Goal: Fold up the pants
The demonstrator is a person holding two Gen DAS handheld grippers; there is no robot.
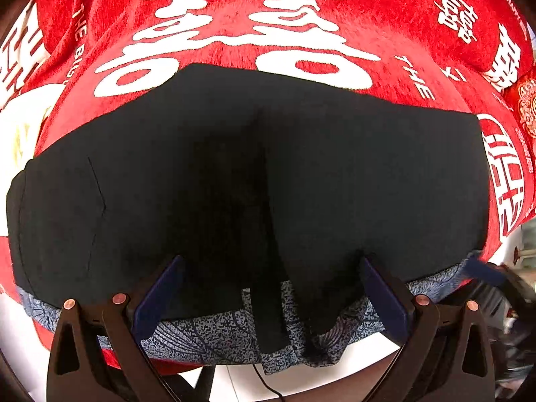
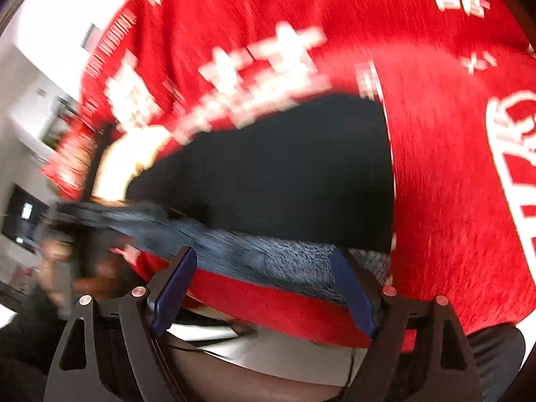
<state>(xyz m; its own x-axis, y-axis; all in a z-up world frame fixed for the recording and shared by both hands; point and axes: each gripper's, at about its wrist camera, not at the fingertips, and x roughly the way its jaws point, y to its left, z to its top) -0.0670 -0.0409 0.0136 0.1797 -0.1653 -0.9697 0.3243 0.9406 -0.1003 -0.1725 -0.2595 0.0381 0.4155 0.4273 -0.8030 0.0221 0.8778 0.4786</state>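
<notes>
Black pants (image 1: 234,174) lie spread flat on a red cloth with white characters (image 1: 234,16), their blue-grey patterned waistband (image 1: 207,335) at the near edge. My left gripper (image 1: 273,264) is open, its blue-padded fingers (image 1: 157,294) straddling the waistband near the fly, not closed on it. In the blurred right wrist view the pants (image 2: 284,174) and waistband (image 2: 268,258) show too. My right gripper (image 2: 264,258) is open, its fingers (image 2: 351,291) just over the waistband edge.
The red cloth (image 2: 452,184) covers the table and hangs over its near edge. A white floor (image 1: 301,375) and a black cable (image 1: 264,382) show below. In the right wrist view a room with dark furniture (image 2: 23,217) lies to the left.
</notes>
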